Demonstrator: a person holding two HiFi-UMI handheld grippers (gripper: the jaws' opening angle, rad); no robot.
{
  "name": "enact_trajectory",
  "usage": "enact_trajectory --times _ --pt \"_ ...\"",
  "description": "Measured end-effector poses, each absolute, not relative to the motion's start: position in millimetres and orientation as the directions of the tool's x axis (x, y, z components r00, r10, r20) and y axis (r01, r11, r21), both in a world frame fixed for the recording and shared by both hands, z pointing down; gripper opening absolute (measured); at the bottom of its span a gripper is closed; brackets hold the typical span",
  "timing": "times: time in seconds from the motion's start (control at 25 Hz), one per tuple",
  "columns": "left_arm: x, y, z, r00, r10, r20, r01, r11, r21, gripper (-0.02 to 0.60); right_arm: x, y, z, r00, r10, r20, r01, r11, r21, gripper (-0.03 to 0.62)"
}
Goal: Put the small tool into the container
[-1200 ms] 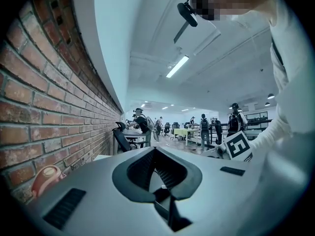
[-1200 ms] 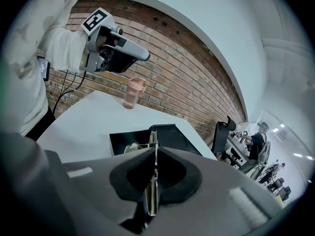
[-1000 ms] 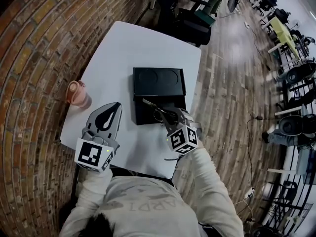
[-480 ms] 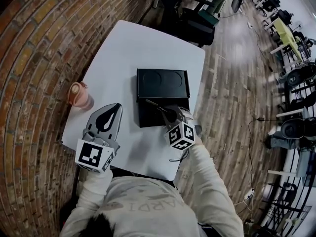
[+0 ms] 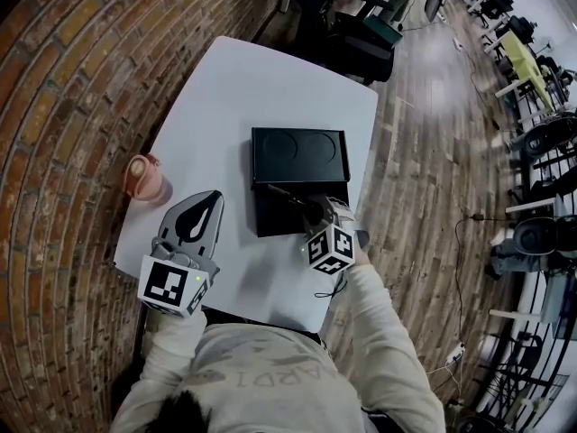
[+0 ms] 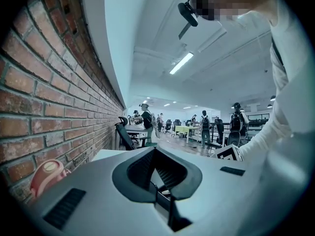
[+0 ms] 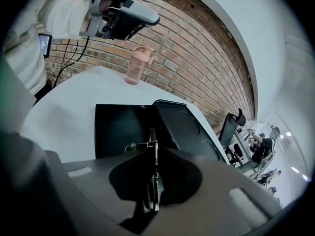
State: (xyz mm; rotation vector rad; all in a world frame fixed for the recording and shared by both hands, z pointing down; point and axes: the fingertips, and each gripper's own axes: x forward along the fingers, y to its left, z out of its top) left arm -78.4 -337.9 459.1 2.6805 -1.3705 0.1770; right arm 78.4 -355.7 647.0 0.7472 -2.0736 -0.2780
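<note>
1. Lower left of the head view: the left gripper is clenched tip to tip with nothing between its jaws. It hangs over the near-left part of the white table, just right of a pink cup and well apart from the tool.
2. Centre: the black container stands open. Its lid is folded back toward the top of the frame, and the tray lies on the nearer side.
3. Centre, a little right: the small tool is a thin dark rod slanting up and left over the tray's right part. Whether its far tip touches the tray floor cannot be told.
4. Centre right: the right gripper grasps the tool's near end. Its jaws are almost together and just beginning to part, with the tool edge-on between the pads and jutting out ahead of them over the tray.
5. Handling (a judgement from its looks): the tool seems light, stiff and narrow, probably smooth enough to twist or slide in flat pads. A hold across the shaft near its thicker end suits it best. Being so light, it should drop with little bounce once it is low in the tray.
</note>
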Motion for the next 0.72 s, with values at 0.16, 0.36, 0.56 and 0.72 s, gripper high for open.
enact_trajectory --times 0.16,0.36,0.56,0.72 --pt "-75.0 -340.4 459.6 0.591 -0.79 0.161 -0.805 -0.59 0.06 0.005 77.5 -354.4 649.3 -0.412 -0.599 0.686 -0.387 0.797 0.463 0.016" --pt "-73.7 -341.5 460.4 0.598 -0.785 0.16 -0.8 -0.597 0.062 0.005 75.6 -350.4 654.0 -0.4 -0.583 0.707 -0.387 0.807 0.446 0.025" --pt "-75.4 -340.4 460.8 0.597 -0.786 0.159 -0.801 -0.595 0.065 0.005 72.2 -340.9 661.4 -0.397 -0.541 0.742 -0.399 0.829 0.391 0.056" --pt "-74.7 -339.2 458.8 0.599 -0.785 0.158 -0.8 -0.597 0.062 0.005 71.6 -336.3 665.5 -0.403 -0.51 0.76 -0.426 0.84 0.337 0.079"
